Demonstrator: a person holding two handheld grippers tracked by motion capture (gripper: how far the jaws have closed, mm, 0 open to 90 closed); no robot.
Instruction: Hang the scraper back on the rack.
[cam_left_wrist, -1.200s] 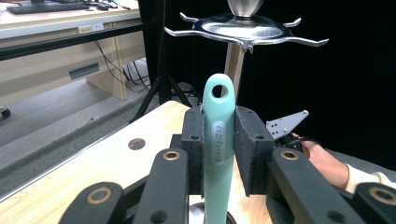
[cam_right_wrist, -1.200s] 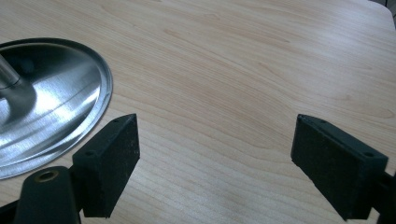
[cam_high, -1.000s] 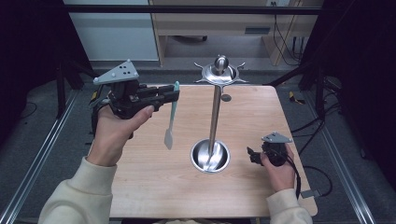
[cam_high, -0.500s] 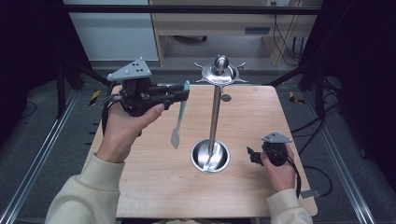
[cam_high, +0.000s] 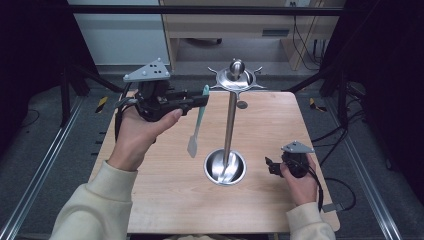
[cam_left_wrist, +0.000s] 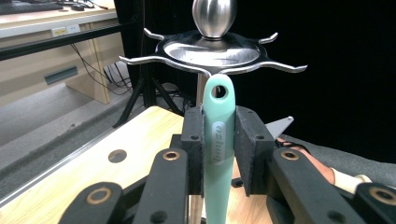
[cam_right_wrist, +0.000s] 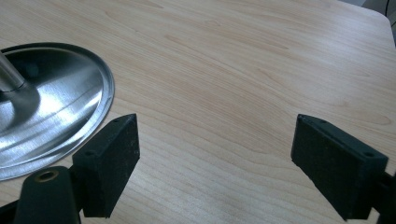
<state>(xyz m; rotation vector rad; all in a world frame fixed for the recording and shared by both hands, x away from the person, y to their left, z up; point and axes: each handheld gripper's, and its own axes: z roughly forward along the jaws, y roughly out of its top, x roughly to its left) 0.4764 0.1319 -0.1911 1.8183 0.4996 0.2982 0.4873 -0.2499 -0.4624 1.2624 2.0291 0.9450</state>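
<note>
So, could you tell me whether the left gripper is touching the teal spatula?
Touching: in the left gripper view, the left gripper has both pads pressed against the teal spatula handle.

You held a mint-green spatula (cam_left_wrist: 218, 140) with a pale grey blade between black jaws. The stand (cam_high: 229, 130) was shiny silver steel, the table (cam_high: 165, 200) light wood grain, your sleeves (cam_high: 95, 210) cream.

The only lettering stands on the mint-green plastic utensil handle (cam_left_wrist: 218, 144), clamped between the pads of the left gripper (cam_left_wrist: 219, 149): a pale raised brand mark runs lengthwise just below the handle's hanging hole, but its letters are too blurred to read.
</note>
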